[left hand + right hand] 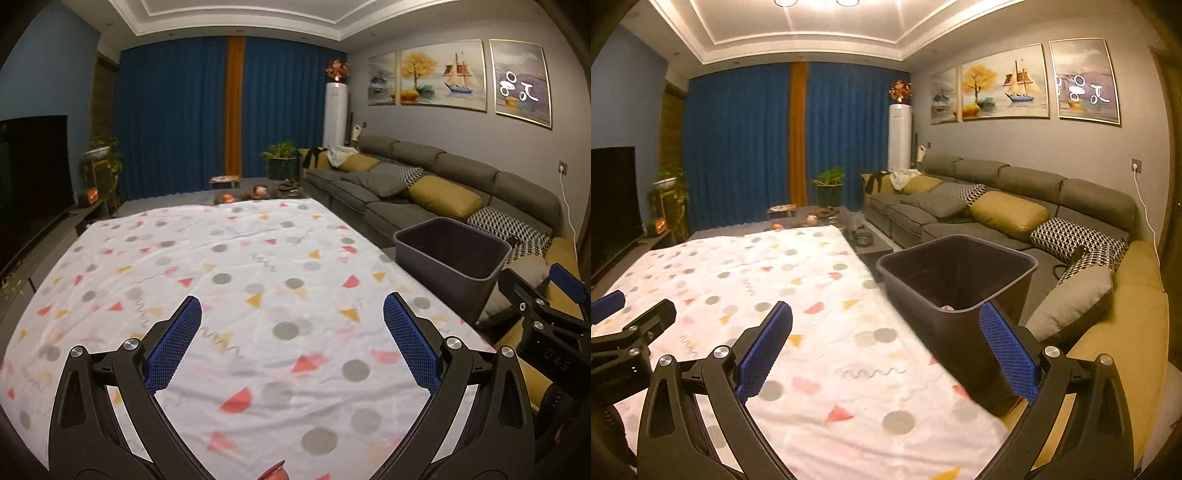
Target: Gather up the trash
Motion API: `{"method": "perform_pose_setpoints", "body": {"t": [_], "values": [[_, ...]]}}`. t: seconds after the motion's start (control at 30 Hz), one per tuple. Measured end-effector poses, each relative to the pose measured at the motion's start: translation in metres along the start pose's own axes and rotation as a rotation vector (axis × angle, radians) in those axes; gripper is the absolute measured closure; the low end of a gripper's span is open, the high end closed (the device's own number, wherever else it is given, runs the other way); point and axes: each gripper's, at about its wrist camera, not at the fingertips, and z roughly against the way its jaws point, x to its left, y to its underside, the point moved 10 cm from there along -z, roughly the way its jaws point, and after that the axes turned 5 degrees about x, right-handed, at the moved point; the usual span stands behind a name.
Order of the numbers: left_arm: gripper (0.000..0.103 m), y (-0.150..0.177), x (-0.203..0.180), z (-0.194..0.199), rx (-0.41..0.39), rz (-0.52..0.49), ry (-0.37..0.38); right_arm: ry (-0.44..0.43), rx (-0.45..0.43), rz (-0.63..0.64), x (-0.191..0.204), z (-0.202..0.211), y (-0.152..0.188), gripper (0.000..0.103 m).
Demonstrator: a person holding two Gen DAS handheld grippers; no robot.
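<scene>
Your left gripper (291, 314) stands with its jaws wide apart and nothing between the blue pads (173, 343); below them lies only the patterned cloth (221, 258), white with grey dots and red and yellow shapes. It hangs above the near middle of the cloth-covered table. A small reddish object (274, 472) shows at the bottom edge of the left wrist view, between the gripper's arms; what it is you cannot tell from this view.

Your right gripper (886, 325) is likewise spread to its full width and grips nothing. Its right pad (1008, 354) overlaps the near wall of the dark bin (945, 332) in the picture; whether it touches you cannot tell. Its left pad sits over the cloth.

The bin stands at the right edge of the table, between the cloth and the grey sofa (1034, 199). A small pale piece of trash (947, 307) shows inside it, just behind the near rim. No trash is visible on the near cloth in either view.

In the left wrist view your right gripper (546, 295) appears at the far right, just beside the bin (454, 258). Small items (243, 195) lie beyond the far edge of the cloth, too blurred to identify
</scene>
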Motion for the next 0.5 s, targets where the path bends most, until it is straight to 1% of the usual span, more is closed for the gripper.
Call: {"method": "perform_pose_setpoints", "body": {"t": [0.17,0.5], "values": [[0.006,0.006,0.010,0.016,-0.004,0.009,-0.004,-0.020,-0.011,-0.001,0.014,0.019,0.004,0.005],[0.006,0.007,0.017,0.027,-0.016,0.028,0.001,-0.026,-0.028,0.012,0.021,0.032,0.000,0.005]]}}
